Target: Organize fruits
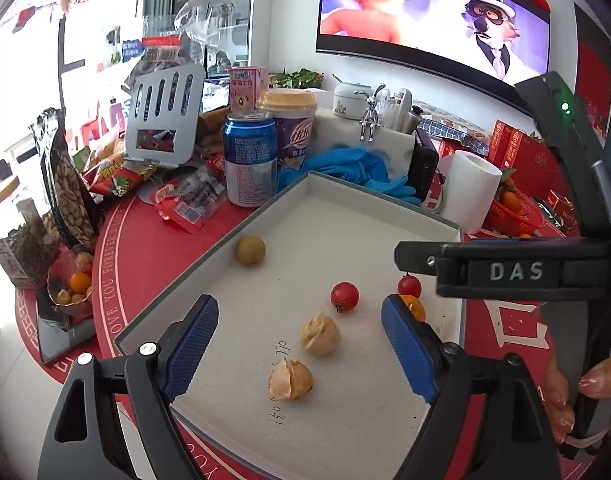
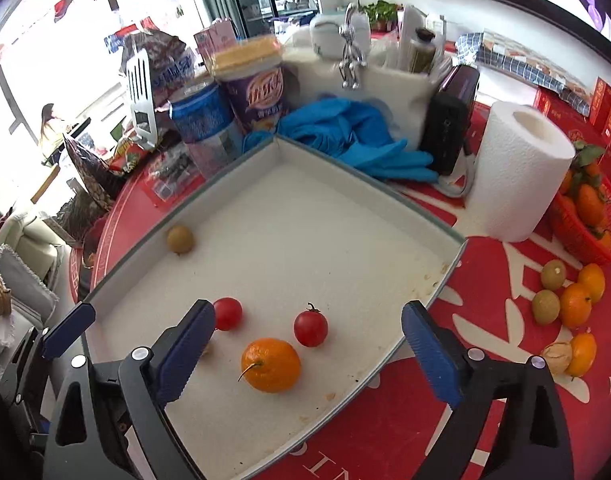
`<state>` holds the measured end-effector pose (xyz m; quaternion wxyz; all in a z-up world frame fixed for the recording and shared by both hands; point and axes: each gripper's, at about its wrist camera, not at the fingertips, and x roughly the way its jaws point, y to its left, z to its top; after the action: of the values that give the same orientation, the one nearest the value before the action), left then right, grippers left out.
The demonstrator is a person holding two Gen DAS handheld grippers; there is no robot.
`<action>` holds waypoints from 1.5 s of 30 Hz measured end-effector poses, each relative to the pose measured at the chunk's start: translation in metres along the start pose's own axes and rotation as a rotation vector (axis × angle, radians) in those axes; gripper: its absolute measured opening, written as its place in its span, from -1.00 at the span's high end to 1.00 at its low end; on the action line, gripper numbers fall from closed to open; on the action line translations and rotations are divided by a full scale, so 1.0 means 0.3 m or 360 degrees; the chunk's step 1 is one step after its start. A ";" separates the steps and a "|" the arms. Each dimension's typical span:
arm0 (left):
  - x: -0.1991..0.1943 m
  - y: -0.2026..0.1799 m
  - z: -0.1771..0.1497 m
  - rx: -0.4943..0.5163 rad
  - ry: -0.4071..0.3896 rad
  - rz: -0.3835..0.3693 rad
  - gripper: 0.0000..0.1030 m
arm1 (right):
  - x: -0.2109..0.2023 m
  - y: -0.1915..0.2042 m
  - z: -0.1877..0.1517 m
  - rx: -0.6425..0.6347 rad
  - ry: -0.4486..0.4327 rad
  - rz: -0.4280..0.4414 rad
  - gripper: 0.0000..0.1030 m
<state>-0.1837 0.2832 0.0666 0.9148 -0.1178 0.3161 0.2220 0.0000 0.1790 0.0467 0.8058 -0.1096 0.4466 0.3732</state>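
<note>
Both your jaws gape wide and empty over the white tray (image 2: 445, 276). Its far half lies bare. Your left gripper (image 1: 299, 344) half-hides the mandarin (image 1: 415, 307).

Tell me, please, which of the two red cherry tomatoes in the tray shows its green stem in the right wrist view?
The right-hand red cherry tomato, just beyond the small orange citrus fruit, shows a stem on top; the left one shows none.

tray (image 2: 425, 216): matt white card | cherry tomato (image 2: 310, 327): glossy, smooth | physalis husk (image 1: 319, 335): dry, papery | soda can (image 1: 250, 158): shiny metal | gloves (image 2: 357, 140): blue rubber
</note>
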 end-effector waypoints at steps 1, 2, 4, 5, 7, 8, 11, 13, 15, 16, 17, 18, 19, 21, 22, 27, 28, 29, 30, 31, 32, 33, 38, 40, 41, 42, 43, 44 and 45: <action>-0.005 -0.003 0.000 0.0002 -0.0007 0.0003 -0.70 | -0.010 -0.005 0.002 0.0013 -0.0007 0.0009 -0.85; -0.010 -0.010 0.000 0.0007 -0.0007 -0.0004 -0.70 | -0.022 -0.013 0.002 0.0030 -0.0014 0.0017 -0.85; -0.021 -0.022 -0.002 0.0014 0.0001 -0.0029 -0.71 | -0.045 -0.042 -0.005 0.0075 -0.0028 0.0015 -0.97; -0.028 -0.032 -0.002 0.0022 0.0003 -0.0045 -0.71 | -0.056 -0.058 -0.012 0.0097 -0.0038 0.0011 -1.00; -0.040 -0.058 -0.003 0.0050 0.0002 -0.0059 -0.71 | -0.077 -0.099 -0.031 0.0150 -0.0041 -0.0012 -1.00; -0.045 -0.075 -0.003 0.0071 0.0002 -0.0064 -0.71 | -0.088 -0.119 -0.040 0.0174 -0.0042 -0.0021 -1.00; -0.058 -0.130 -0.003 0.0126 0.0009 -0.0098 -0.73 | -0.130 -0.199 -0.078 0.0262 -0.0057 -0.0057 -1.00; -0.061 -0.165 -0.006 0.0157 0.0016 -0.0121 -0.73 | -0.152 -0.250 -0.101 0.0311 -0.0061 -0.0092 -1.00; -0.065 -0.221 -0.014 0.0212 0.0023 -0.0150 -0.74 | -0.172 -0.308 -0.131 0.0363 -0.0050 -0.0129 -1.00; -0.066 -0.245 -0.019 0.0238 0.0026 -0.0160 -0.74 | -0.182 -0.344 -0.151 0.0391 -0.0039 -0.0158 -1.00; -0.065 -0.271 -0.025 0.0269 0.0032 -0.0171 -0.74 | -0.190 -0.371 -0.166 0.0409 -0.0031 -0.0183 -1.00; -0.065 -0.294 -0.030 0.0294 0.0039 -0.0179 -0.74 | -0.198 -0.397 -0.180 0.0423 -0.0024 -0.0207 -1.00; -0.062 -0.324 -0.038 0.0329 0.0048 -0.0190 -0.74 | -0.209 -0.434 -0.202 0.0442 -0.0014 -0.0240 -1.00; -0.058 -0.368 -0.049 0.0380 0.0068 -0.0206 -0.74 | -0.227 -0.493 -0.240 0.0477 0.0002 -0.0291 -1.00; -0.054 -0.388 -0.054 0.0403 0.0078 -0.0214 -0.74 | -0.234 -0.517 -0.258 0.0490 0.0008 -0.0314 -1.00; -0.020 -0.506 -0.069 0.0506 0.0167 -0.0258 -0.74 | -0.268 -0.654 -0.346 0.0568 0.0055 -0.0413 -1.00; -0.013 -0.522 -0.070 0.0517 0.0182 -0.0264 -0.74 | -0.271 -0.679 -0.361 0.0575 0.0064 -0.0448 -1.00; -0.002 -0.549 -0.069 0.0535 0.0205 -0.0275 -0.74 | -0.276 -0.701 -0.376 0.0572 0.0075 -0.0494 -1.00; 0.005 -0.571 -0.068 0.0551 0.0220 -0.0285 -0.74 | -0.281 -0.718 -0.390 0.0558 0.0087 -0.0540 -1.00; 0.012 -0.595 -0.065 0.0568 0.0229 -0.0294 -0.74 | -0.283 -0.730 -0.402 0.0538 0.0097 -0.0575 -1.00; 0.019 -0.616 -0.061 0.0585 0.0236 -0.0302 -0.74 | -0.283 -0.739 -0.411 0.0518 0.0106 -0.0603 -1.00; 0.023 -0.633 -0.058 0.0600 0.0239 -0.0309 -0.74 | -0.284 -0.750 -0.425 0.0494 0.0119 -0.0634 -1.00; 0.081 -0.737 -0.027 0.0647 0.0290 -0.0362 -0.74 | -0.297 -0.776 -0.474 0.0437 0.0082 -0.0632 -1.00; 0.114 -0.766 -0.016 0.0651 0.0320 -0.0374 -0.72 | -0.298 -0.769 -0.481 0.0409 0.0038 -0.0630 -1.00; 0.137 -0.787 -0.012 0.0657 0.0335 -0.0374 -0.70 | -0.301 -0.768 -0.488 0.0400 0.0014 -0.0630 -1.00; 0.162 -0.808 -0.010 0.0670 0.0346 -0.0361 -0.69 | -0.304 -0.767 -0.494 0.0390 -0.0011 -0.0629 -1.00; 0.177 -0.820 -0.009 0.0681 0.0352 -0.0352 -0.66 | -0.298 -0.766 -0.488 0.0385 -0.0016 -0.0626 -1.00; 0.198 -0.836 -0.008 0.0696 0.0364 -0.0340 -0.63 | -0.299 -0.767 -0.487 0.0381 -0.0017 -0.0621 -1.00; 0.228 -0.855 -0.008 0.0709 0.0390 -0.0333 -0.61 | -0.297 -0.767 -0.485 0.0379 -0.0018 -0.0620 -1.00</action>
<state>-0.0137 0.0812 0.0409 0.8910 0.0281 0.4517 0.0352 0.0394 -0.1004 -0.0019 0.8724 -0.0958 0.4533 0.1559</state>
